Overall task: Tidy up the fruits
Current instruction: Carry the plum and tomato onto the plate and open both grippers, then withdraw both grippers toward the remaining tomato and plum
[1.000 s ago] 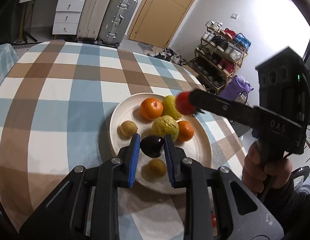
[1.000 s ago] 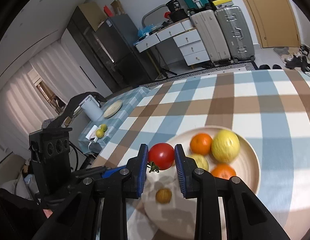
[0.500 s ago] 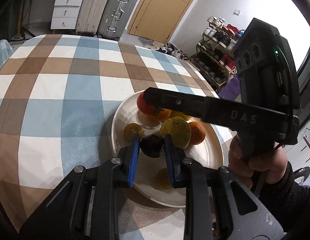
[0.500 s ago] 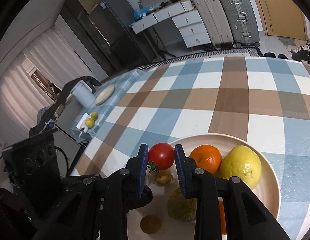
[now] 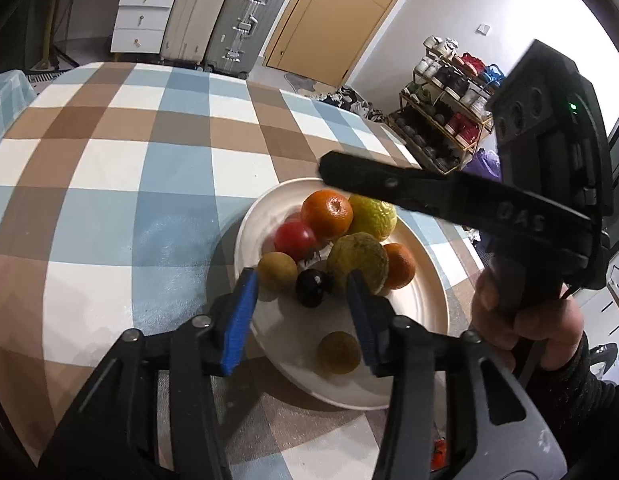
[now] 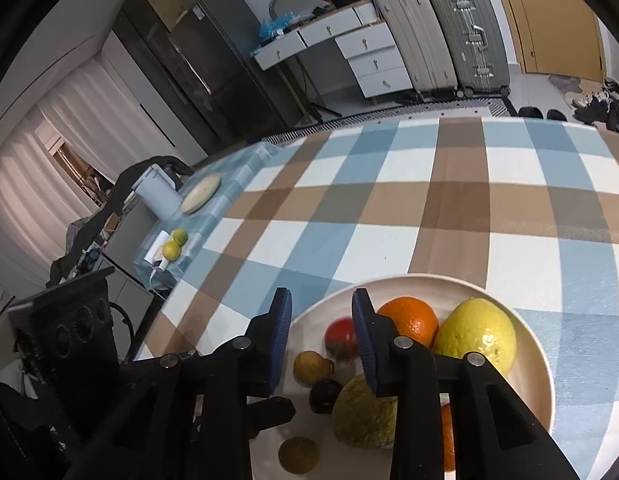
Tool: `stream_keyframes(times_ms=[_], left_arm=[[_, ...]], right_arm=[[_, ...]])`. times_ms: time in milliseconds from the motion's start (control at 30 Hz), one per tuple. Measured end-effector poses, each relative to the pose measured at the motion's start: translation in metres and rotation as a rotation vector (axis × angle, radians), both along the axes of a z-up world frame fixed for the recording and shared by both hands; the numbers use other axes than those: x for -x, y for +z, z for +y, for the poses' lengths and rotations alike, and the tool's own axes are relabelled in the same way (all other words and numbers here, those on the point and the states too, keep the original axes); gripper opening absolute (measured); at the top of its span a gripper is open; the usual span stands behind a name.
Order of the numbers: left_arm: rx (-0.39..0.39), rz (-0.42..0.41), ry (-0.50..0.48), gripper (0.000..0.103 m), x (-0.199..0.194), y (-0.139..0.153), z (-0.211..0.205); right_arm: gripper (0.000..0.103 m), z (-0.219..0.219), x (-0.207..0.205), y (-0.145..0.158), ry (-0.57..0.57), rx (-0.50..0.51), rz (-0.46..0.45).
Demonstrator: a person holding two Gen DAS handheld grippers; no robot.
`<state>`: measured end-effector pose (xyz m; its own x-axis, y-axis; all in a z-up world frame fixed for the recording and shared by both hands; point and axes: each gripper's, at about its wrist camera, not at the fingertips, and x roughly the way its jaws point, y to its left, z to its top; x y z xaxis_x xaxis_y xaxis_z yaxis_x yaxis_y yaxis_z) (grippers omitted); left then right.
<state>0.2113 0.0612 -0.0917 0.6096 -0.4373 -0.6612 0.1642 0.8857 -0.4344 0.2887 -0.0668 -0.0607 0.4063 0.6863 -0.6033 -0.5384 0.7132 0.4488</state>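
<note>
In the left wrist view, the left gripper [image 5: 301, 316] fills the lower part of the frame, its jaws spread wide and holding nothing. Between and just beyond its blue pads, slightly below the frame's centre, the dark plum [image 5: 312, 287] lies on the plate [image 5: 413, 376], free of both pads. Around it sit a small brown fruit [image 5: 276, 271], the red tomato [image 5: 294, 240], an orange [image 5: 327, 210], a yellow lemon [image 5: 375, 216], a rough green fruit [image 5: 359, 260] and a second orange [image 5: 401, 266]. Another brown fruit [image 5: 338, 352] lies apart, toward the lower edge of the plate. The right gripper [image 5: 449, 196] crosses the right half of the frame above the fruit, held by the person's hand [image 5: 525, 320].

In the right wrist view, the right gripper [image 6: 320, 340] sits at lower centre with its jaws released and nothing between them. The tomato [image 6: 339, 338] shows just past its right pad, resting on the plate [image 6: 545, 380] beside the orange [image 6: 409, 320] and lemon [image 6: 475, 340]. The plum [image 6: 324, 395] lies lower, near the green fruit [image 6: 361, 416]. The checked surface [image 6: 389, 208] fills the middle of the frame.

Both fruits appear delivered, so the step in hand is most likely the retreat. It is done well by lifting each gripper straight up with jaws kept wide, so no pad brushes the round fruits and sets them rolling toward the rim.
</note>
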Motion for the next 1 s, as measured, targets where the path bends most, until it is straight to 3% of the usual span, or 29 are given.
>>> stream_keyframes(times_ms=[233,300,433,567,667,767,1000], left_arm=[[-0.017,-0.048,0.034,0.065,0.025,0.023,0.001],[-0.029,-0.065,0.041,0.071,0.035,0.031,-0.001],[-0.044,-0.104,0.046,0.076,0.058,0.048,-0.006],[-0.085,-0.140,0.068,0.083,0.078,0.064,-0.015],[-0.102,-0.162,0.084,0.087,0.094,0.076,-0.024],[-0.121,-0.193,0.092,0.101,0.107,0.087,-0.031],[-0.176,-0.260,0.108,0.102,0.146,0.104,-0.045]], right_arm=[[0.054,-0.026,0.028,0.029,-0.043,-0.055,-0.074],[0.071,-0.036,0.042,0.036,-0.059,-0.069,-0.091],[0.075,-0.056,0.075,0.046,-0.078,-0.099,-0.130],[0.096,-0.074,0.108,0.055,-0.120,-0.119,-0.171],[0.098,-0.086,0.130,0.062,-0.158,-0.117,-0.205],[0.100,-0.095,0.148,0.068,-0.171,-0.131,-0.216],[0.103,-0.110,0.188,0.074,-0.193,-0.115,-0.270]])
